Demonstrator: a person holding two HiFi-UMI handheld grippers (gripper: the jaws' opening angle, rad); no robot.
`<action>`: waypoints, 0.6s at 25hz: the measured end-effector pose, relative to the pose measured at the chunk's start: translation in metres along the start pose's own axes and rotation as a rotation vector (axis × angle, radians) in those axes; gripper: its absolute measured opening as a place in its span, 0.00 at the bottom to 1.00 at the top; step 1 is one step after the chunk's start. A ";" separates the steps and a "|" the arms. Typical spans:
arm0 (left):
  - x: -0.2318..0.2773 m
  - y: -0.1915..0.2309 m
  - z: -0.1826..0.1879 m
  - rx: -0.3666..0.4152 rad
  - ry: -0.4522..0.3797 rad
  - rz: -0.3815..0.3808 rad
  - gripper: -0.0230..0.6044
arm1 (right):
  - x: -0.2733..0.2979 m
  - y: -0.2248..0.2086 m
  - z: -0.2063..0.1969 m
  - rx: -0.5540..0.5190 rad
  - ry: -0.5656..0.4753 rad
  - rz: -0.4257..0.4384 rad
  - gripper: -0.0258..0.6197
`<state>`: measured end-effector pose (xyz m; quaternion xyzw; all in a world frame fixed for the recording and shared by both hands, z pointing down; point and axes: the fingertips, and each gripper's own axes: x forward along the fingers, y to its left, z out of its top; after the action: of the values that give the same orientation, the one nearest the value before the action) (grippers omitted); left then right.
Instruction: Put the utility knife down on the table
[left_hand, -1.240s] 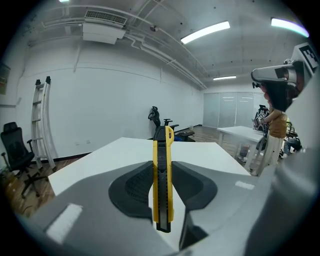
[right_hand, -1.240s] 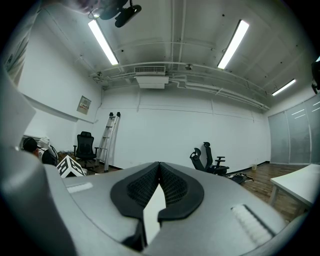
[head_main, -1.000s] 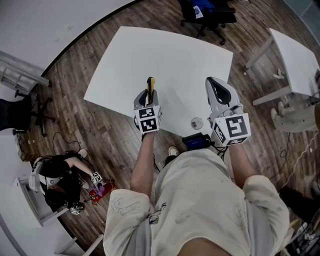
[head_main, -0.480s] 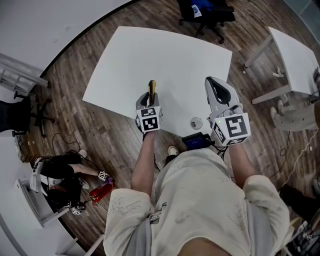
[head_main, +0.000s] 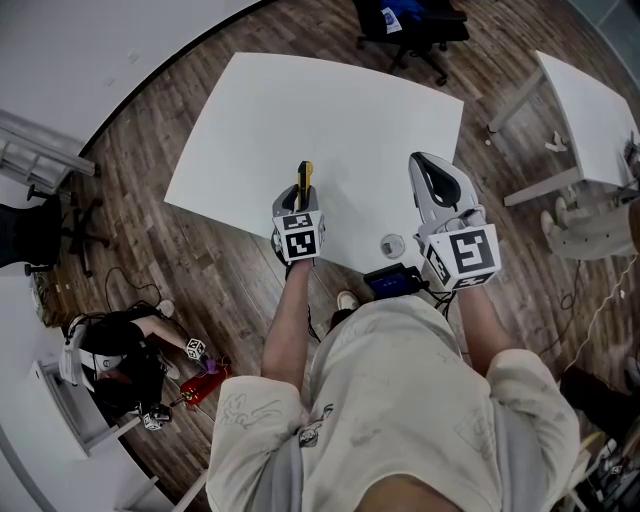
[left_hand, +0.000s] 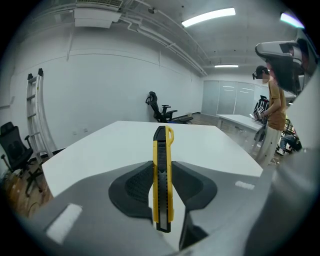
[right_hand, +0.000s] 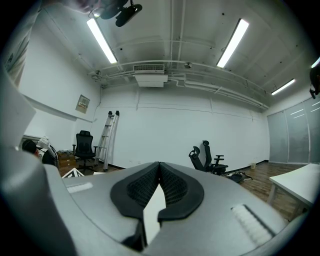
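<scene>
Lowered slightly since a second ago, the left gripper (head_main: 300, 205) is being tilted down toward the white table (head_main: 340, 110). Its jaws are being kept pinched on the yellow-and-black utility knife (left_hand: 162, 180), which is being carried on edge, nose pointing away over the tabletop (apparently not yet touching it), probably so it can be laid down gently. The right gripper (right_hand: 159, 172) is being held level near the table's near edge, jaws pressed together on nothing, seemingly out of the way.

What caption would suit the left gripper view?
Left gripper clamps a yellow-and-black utility knife over the white table.
</scene>
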<state>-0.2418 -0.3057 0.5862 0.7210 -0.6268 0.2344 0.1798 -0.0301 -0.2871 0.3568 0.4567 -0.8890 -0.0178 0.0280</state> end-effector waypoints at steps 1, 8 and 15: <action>0.001 -0.001 -0.002 -0.001 0.003 -0.001 0.25 | -0.001 0.000 -0.002 -0.002 0.001 0.000 0.05; 0.007 -0.004 -0.014 0.006 0.028 -0.011 0.25 | -0.005 0.000 -0.010 -0.005 0.004 -0.003 0.05; 0.013 -0.004 -0.004 0.031 0.036 -0.016 0.25 | -0.001 -0.006 -0.003 -0.005 0.007 -0.006 0.05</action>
<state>-0.2366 -0.3139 0.5972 0.7244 -0.6139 0.2556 0.1820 -0.0241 -0.2900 0.3598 0.4592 -0.8876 -0.0186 0.0325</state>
